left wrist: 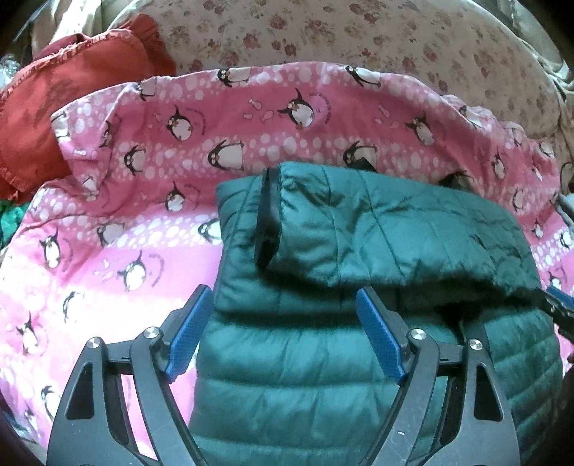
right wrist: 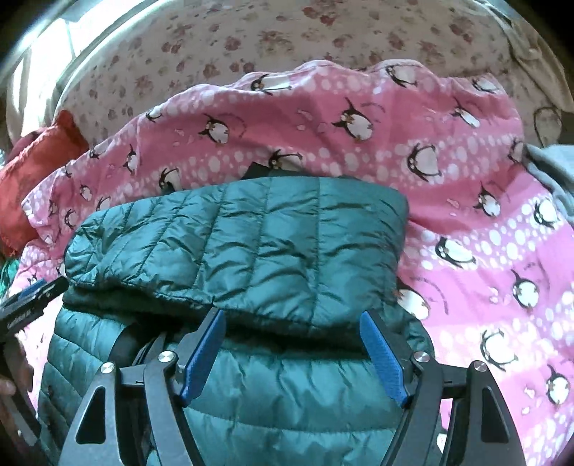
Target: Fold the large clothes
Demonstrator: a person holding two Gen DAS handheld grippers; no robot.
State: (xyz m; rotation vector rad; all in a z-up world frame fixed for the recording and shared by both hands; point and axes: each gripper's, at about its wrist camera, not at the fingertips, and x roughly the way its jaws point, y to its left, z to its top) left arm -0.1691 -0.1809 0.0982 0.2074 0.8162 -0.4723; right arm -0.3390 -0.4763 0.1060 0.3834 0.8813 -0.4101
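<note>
Left wrist view, far left: a red cloth (left wrist: 71, 93) lies bunched at the edge of the bed, clear of the work. Next to it spreads a pink penguin-print blanket (left wrist: 118, 222), which serves as the folding surface, over a floral sheet (left wrist: 323, 32) behind. On the blanket, right of centre, sits the green quilted jacket (left wrist: 287, 358), the item under the task.

The left gripper (left wrist: 283, 333) hovers over the jacket's left edge with its blue fingers (left wrist: 190, 333) spread wide; nothing is pinched between them. One finger stands over the blanket, the other over the quilting, a stance that suits either a release or a fresh approach to that edge. At the far right border a tip of the other tool shows.

Right wrist view: the left tool's tip enters at the left border, with part of a hand below it. The jacket fills the centre, and the right gripper (right wrist: 292, 353) stands above its lower panel, fingers apart and empty, just short of the folded flap.

Condition of the jacket: a puffy, glossy shell with stitched channels, teal-green. Its upper portion is turned down over the body, forming a thick rounded roll across the width. A sleeve with a dark-lined cuff (left wrist: 267, 222) lies across the top left. Judgement: the fold is partly made; the bundle remains bulky and is likely to spring open if not pressed. A grey cloth (right wrist: 552, 168) lies at the far right.
</note>
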